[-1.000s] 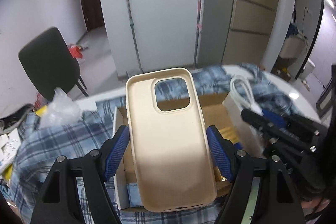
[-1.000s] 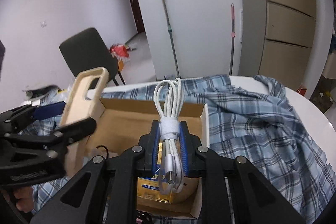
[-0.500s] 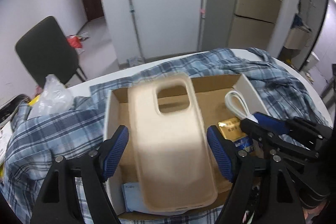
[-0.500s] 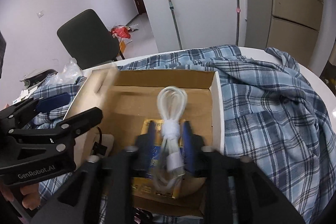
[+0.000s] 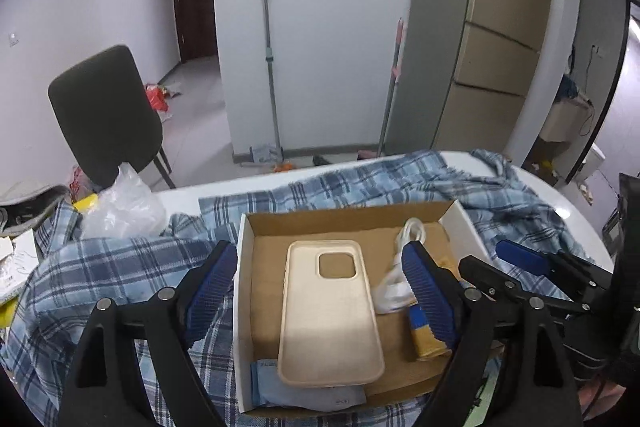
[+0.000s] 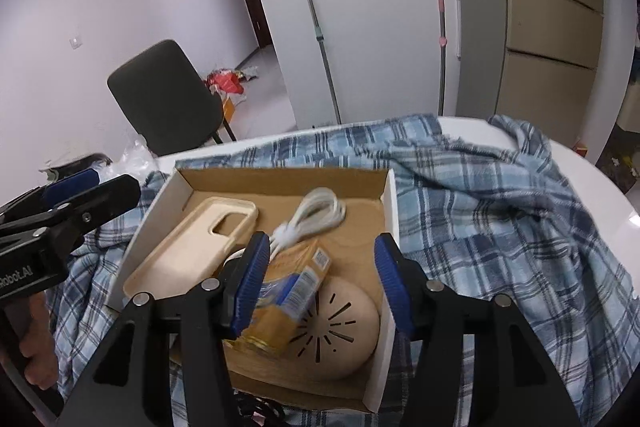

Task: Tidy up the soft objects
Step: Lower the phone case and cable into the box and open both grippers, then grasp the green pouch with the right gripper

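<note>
The beige phone case (image 5: pixel 330 311) lies flat in the cardboard box (image 5: pixel 346 217), between and below the pads of the left claw (image 5: pixel 320 299), whose jaws have just been opening and stand released. It looks light, bendable and a little grippy; I would take it across its long edges. The white cable bundle (image 6: pixel 316 217) lies just ahead of the right claw (image 6: pixel 320 285), also just opened and empty; its wrap band seems the best hold. On the left claw's body I read only "Robot.AI".
</note>
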A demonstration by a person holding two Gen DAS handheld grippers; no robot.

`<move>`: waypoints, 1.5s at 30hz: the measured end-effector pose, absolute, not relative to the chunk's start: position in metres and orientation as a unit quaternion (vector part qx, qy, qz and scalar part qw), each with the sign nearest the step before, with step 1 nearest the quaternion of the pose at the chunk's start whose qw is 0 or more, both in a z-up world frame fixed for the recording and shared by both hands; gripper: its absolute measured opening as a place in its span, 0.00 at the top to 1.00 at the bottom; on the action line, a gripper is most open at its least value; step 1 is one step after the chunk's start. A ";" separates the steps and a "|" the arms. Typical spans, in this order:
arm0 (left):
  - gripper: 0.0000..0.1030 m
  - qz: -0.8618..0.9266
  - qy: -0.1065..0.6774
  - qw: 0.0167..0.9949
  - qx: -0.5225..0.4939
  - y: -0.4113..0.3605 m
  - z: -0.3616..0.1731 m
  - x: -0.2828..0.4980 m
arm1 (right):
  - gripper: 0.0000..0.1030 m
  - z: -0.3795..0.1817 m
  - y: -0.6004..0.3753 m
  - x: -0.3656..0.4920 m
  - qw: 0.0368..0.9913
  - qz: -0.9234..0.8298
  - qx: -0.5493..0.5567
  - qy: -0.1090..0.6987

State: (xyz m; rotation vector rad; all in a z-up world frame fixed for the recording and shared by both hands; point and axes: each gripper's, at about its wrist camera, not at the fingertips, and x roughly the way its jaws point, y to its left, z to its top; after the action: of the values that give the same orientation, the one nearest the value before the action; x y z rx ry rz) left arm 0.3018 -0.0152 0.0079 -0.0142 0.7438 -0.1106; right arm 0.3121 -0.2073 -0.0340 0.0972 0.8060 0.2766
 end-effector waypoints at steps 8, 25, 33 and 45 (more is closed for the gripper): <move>0.16 -0.057 0.300 0.952 -0.016 -0.020 0.052 0.270 | 0.47 0.016 -0.215 0.286 0.932 0.125 0.041 0.337; 0.13 -0.068 0.154 0.985 -0.024 -0.010 0.096 0.128 | 0.08 0.061 -0.236 0.173 0.960 0.142 0.041 0.238; 0.00 -0.047 0.094 0.994 -0.016 -0.008 0.073 0.082 | 0.04 0.029 -0.244 0.153 0.959 0.121 0.033 0.253; 0.00 -0.076 0.098 0.992 -0.035 -0.003 0.019 0.071 | 0.04 -0.024 -0.244 0.147 0.950 0.126 0.006 0.285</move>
State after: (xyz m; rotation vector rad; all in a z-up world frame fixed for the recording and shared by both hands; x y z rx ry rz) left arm 0.0715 -0.0026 0.0186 -0.0695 0.1974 -0.1520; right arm 0.1469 -0.2439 -0.0244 0.0120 0.5801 0.2558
